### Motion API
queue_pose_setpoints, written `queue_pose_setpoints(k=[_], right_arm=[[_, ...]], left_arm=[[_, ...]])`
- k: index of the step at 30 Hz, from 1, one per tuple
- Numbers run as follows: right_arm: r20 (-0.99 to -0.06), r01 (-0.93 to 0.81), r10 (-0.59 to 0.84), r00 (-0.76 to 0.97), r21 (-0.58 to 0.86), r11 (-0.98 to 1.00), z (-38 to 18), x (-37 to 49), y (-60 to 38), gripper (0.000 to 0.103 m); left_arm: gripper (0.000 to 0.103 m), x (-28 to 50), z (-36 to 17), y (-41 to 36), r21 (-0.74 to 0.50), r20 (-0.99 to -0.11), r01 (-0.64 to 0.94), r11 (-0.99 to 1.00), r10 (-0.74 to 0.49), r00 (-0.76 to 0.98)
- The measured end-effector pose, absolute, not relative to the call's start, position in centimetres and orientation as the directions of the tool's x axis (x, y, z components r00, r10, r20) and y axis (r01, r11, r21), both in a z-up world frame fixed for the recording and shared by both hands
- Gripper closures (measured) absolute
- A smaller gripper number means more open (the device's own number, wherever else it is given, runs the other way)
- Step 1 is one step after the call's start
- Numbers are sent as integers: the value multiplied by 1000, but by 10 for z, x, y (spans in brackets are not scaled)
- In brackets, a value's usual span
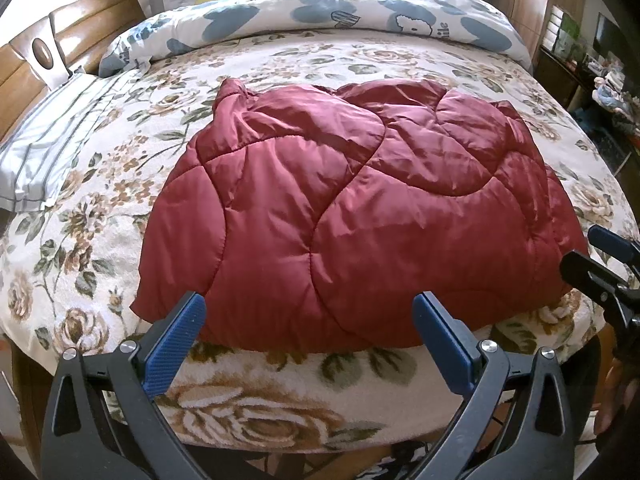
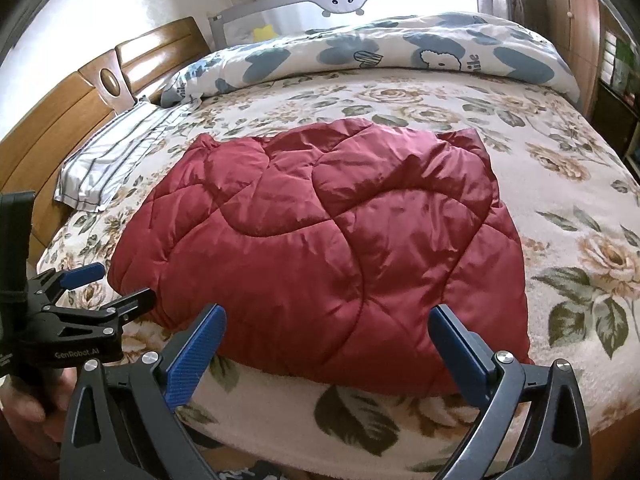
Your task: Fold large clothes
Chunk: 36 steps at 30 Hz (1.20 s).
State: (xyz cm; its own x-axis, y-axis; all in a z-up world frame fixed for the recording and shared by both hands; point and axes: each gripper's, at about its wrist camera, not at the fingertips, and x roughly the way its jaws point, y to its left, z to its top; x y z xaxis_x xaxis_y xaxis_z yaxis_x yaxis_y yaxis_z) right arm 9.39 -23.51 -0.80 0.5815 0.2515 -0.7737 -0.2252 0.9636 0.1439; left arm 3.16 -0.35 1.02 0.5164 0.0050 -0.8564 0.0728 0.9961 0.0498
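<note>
1. A wide bed carries a floral blanket (image 1: 120, 184), cream with tan roses and green leaves, that covers the whole mattress.
2. The red quilted jacket (image 1: 352, 216) lies folded on it, close to the near edge (satin sheen, curved stitching).
3. A blue-and-white duvet (image 2: 400, 52) is bunched along the far side, and a striped pillow (image 2: 108, 160) sits by the wooden headboard (image 2: 60, 120).
4. The left gripper (image 1: 310, 334) and right gripper (image 2: 326, 344) hover at the near edge, jaws apart, holding nothing.
</note>
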Motion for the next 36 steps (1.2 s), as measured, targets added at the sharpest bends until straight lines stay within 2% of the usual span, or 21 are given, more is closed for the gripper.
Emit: queue_pose_setpoints(k=[36], right_arm=[[-772, -231, 254, 582, 142, 962, -3, 102, -235, 1]], left_arm=[[0, 41, 10, -3, 64, -850, 76, 995, 14, 527]])
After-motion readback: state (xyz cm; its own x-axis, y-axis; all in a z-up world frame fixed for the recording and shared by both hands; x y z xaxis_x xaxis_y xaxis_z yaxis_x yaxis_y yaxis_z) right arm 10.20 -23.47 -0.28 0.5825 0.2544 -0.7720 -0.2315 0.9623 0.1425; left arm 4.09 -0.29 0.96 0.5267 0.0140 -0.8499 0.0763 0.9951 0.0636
